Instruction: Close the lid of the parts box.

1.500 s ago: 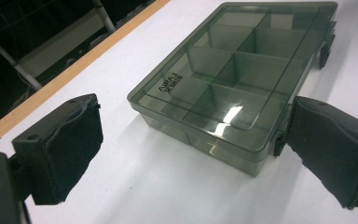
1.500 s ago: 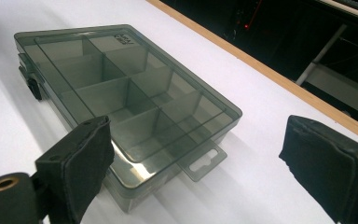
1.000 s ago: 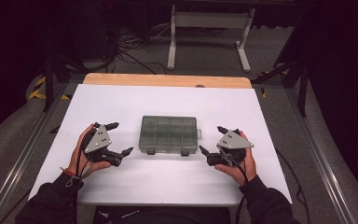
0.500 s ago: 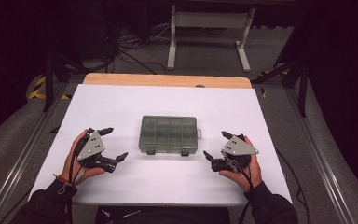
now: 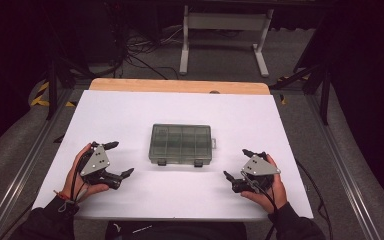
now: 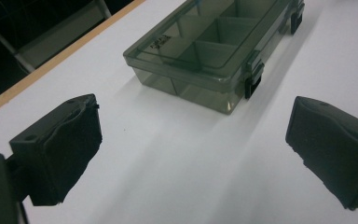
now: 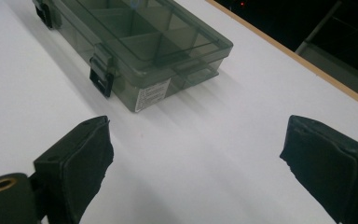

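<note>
Closed compartment box (image 5: pixel 181 144) at mid-bench, flanked by two idle hand-held grippers.

Smoky clear plastic, lid down, both dark latches (image 5: pixel 198 163) fastened on the near edge, dividers visible through the lid, compartments looking bare as far as can be told; resting flat on the white bench (image 5: pixel 280 125), roughly centred. To its left and nearer the front edge, left hand-held gripper (image 5: pixel 117 161) gripped in a hand, jaws spread wide with nothing between, well apart from the box. Mirrored on the other side, right hand-held gripper (image 5: pixel 236 164), jaws likewise wide and bare, also well clear. From the left gripper view, box (image 6: pixel 214 46) ahead beyond the black pads (image 6: pixel 60 149); from the right gripper view, box (image 7: pixel 135 42) ahead and to the left, small white label (image 7: pixel 150 99) on its side wall.
</note>
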Demonstrator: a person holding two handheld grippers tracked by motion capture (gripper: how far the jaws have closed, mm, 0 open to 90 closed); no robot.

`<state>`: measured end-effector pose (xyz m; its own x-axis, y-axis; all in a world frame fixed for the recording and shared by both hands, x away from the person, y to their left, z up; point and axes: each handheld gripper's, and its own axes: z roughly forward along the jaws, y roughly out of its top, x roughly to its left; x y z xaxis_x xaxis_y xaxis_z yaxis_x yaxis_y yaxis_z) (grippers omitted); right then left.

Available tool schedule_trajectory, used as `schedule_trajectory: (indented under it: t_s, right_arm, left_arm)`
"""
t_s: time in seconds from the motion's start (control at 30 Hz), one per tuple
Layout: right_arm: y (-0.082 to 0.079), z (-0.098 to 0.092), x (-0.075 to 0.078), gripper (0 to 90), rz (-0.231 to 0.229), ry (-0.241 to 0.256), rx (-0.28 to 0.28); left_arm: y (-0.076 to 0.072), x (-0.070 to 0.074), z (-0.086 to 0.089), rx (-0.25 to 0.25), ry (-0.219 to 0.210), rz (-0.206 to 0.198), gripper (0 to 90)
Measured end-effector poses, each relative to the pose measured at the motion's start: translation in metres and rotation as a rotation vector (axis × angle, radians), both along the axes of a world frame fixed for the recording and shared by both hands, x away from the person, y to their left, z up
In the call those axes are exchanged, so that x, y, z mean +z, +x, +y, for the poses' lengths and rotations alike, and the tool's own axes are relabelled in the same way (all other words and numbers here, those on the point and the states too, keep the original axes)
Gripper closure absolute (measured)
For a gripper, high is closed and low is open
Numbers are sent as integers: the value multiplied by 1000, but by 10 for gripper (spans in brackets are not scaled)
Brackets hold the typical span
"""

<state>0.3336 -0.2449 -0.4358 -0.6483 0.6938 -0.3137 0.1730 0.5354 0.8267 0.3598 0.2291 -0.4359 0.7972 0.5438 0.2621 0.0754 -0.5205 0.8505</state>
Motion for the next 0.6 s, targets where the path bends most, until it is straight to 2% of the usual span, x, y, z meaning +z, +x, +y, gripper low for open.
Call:
schedule_trajectory:
  t_s: [0.13, 0.4, 0.6]
  right_arm:
    - [-2, -6, -3, 86, 5, 10, -11]
    - [-7, -12, -11, 74, 14, 18, -23]
    - [-5, -9, -13, 71, 18, 12, -14]
  left_arm:
    - [-2, -4, 4, 0, 10, 19, 39]
    - [-6, -11, 7, 2, -5, 51, 39]
    - [-9, -17, 10, -3, -35, 117, 39]
